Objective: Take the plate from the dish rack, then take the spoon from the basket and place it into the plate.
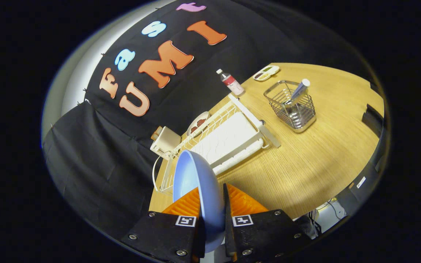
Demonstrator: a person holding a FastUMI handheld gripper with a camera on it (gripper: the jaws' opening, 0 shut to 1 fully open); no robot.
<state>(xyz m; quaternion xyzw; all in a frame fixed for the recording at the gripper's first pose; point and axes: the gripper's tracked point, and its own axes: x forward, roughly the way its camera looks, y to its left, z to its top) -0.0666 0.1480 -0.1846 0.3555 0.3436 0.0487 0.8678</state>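
Two fingers (194,204) of my jaws clamp the plate (197,182) on edge, above the dish rack (228,138) along the counter's (305,164) wall edge; the spoon (300,89) stands in the basket (292,106) beyond.

The gripper (212,208) was tilted to one side, its two fingers (185,206) drawn close together and pressing from either side on the rim of the plate (196,179).
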